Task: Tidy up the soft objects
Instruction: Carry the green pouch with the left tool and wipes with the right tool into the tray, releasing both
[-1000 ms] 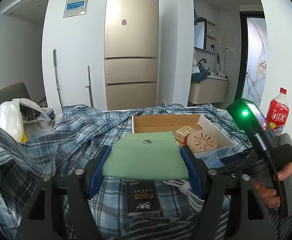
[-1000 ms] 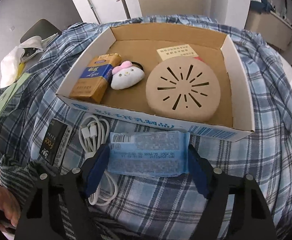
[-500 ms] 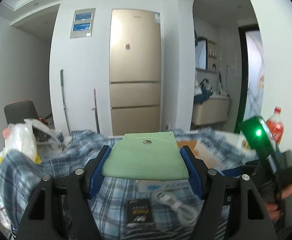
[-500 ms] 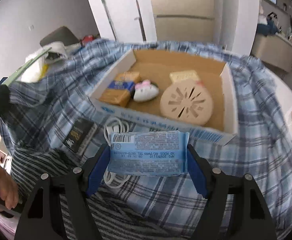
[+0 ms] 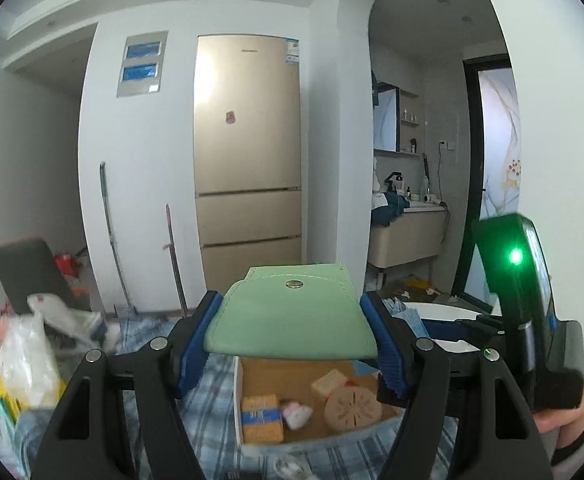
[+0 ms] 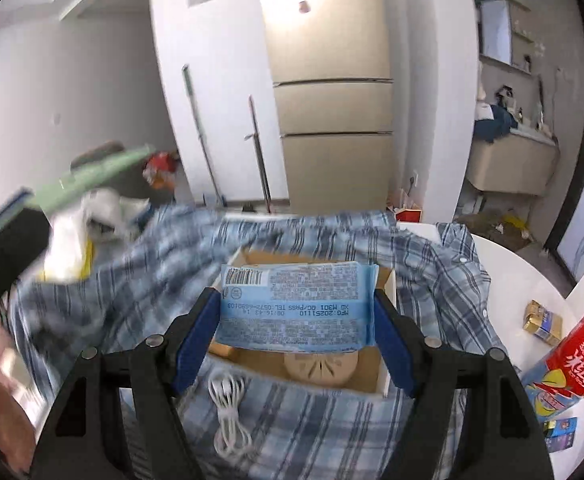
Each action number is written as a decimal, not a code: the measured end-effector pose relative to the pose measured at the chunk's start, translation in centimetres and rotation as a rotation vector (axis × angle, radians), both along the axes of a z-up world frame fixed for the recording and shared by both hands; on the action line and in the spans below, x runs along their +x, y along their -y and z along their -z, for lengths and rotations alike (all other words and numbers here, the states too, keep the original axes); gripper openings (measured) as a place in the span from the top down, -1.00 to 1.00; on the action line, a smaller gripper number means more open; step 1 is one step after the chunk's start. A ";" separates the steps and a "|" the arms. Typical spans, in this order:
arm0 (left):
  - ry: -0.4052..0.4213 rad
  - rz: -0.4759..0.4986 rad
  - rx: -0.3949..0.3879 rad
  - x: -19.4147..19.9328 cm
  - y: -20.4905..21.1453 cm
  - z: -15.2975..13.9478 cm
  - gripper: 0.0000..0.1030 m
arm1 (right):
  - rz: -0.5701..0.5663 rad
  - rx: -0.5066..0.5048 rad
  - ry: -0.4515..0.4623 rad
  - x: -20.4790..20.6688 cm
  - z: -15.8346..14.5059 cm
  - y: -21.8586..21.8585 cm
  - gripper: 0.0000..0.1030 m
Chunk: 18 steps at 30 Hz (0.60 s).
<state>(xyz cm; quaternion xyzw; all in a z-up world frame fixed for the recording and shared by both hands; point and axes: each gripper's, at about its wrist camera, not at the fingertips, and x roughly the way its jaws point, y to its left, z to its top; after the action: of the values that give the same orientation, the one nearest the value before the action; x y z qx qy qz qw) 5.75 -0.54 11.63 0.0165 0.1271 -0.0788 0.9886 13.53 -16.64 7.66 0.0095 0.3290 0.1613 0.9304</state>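
My left gripper [image 5: 292, 328] is shut on a pale green soft pouch [image 5: 288, 312] with a metal snap, held high above the table. My right gripper [image 6: 295, 320] is shut on a light blue tissue pack [image 6: 295, 306], held above the cardboard box [image 6: 387, 284]. The box [image 5: 238, 400] holds an orange-and-blue pack [image 5: 262, 418], a small white plush [image 5: 297, 414] and a round tan disc [image 5: 353, 410]. The green pouch also shows at the left of the right wrist view [image 6: 92, 178]. The right gripper body with its green light [image 5: 515, 258] shows in the left wrist view.
A blue plaid cloth [image 6: 331, 424] covers the table under the box. A white cable [image 6: 230, 416] lies in front of the box. A red bottle [image 6: 571, 356] and small packs [image 6: 543, 322] stand at the right. White plastic bags [image 5: 32, 356] sit at the left.
Both grippers have risen well above the table with their objects still held, and both views have tilted up toward the fridge and wall. The box now looks smaller and lower.
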 end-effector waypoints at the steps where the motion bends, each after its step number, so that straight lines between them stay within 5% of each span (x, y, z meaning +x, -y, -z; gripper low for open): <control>1: 0.001 -0.016 0.008 1.0 0.2 0.3 -0.41 | 0.007 0.025 -0.008 0.9 -0.3 0.2 -0.43; 9: -0.130 -0.082 -0.112 7.4 -2.6 7.3 -0.41 | 0.084 0.053 -0.023 4.8 2.0 0.6 -0.43; 14: -0.229 -0.067 -0.082 10.2 -3.0 11.7 -0.41 | 0.116 0.055 -0.079 6.5 6.0 1.0 -0.43; 18: -0.245 -0.052 -0.067 10.7 -3.5 12.6 -0.41 | 0.099 0.053 -0.090 7.3 8.2 0.9 -0.43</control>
<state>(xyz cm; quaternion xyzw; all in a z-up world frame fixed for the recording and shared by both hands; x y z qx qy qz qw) 16.40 2.93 -0.97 -0.0295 0.2446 -0.0589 0.9674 20.86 -17.51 -0.57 0.0578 0.3653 0.1233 0.9209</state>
